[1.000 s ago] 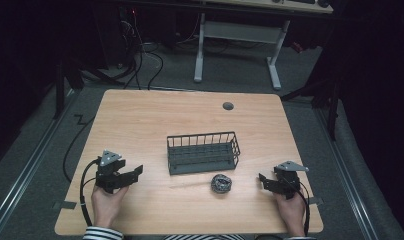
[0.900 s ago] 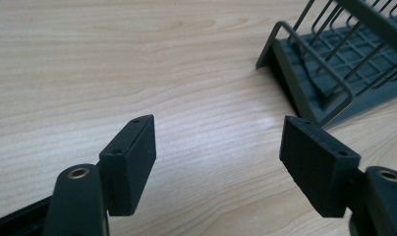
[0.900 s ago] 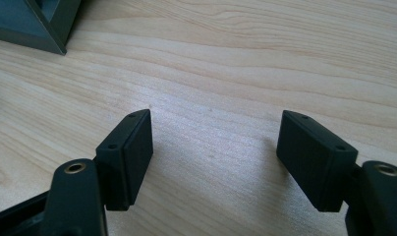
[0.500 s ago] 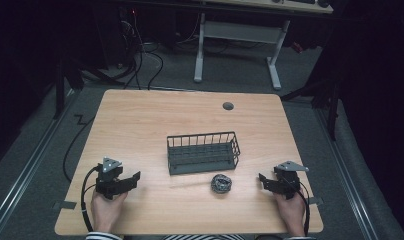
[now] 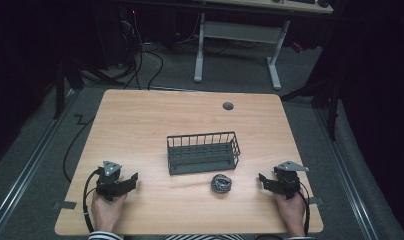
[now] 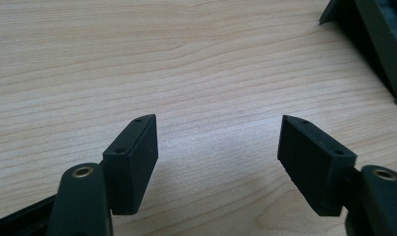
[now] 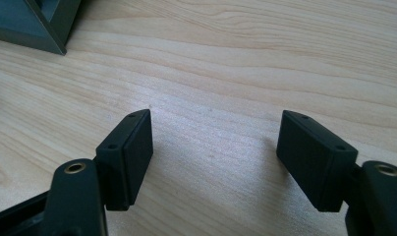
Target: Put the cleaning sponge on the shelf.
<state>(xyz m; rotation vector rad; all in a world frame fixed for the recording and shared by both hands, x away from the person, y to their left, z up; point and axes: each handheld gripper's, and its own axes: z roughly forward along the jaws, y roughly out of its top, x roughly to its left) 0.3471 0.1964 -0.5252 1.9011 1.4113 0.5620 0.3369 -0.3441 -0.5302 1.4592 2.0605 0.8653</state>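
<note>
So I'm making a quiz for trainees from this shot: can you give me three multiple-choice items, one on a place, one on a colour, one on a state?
1. Where does the ball lie?
A. inside the basket
B. on the table, just in front of the basket
C. beside the table's hole

2. What colour is the basket?
A. dark grey
B. white
C. red

3. How does the left hand-held gripper stand?
A. shut on the ball
B. shut on the basket
C. open, nothing between its jaws

Key: B, the high view shows it on bare wood before the basket's front; A, its wires look dark grey; C, bare table shows between the jaws.
</note>
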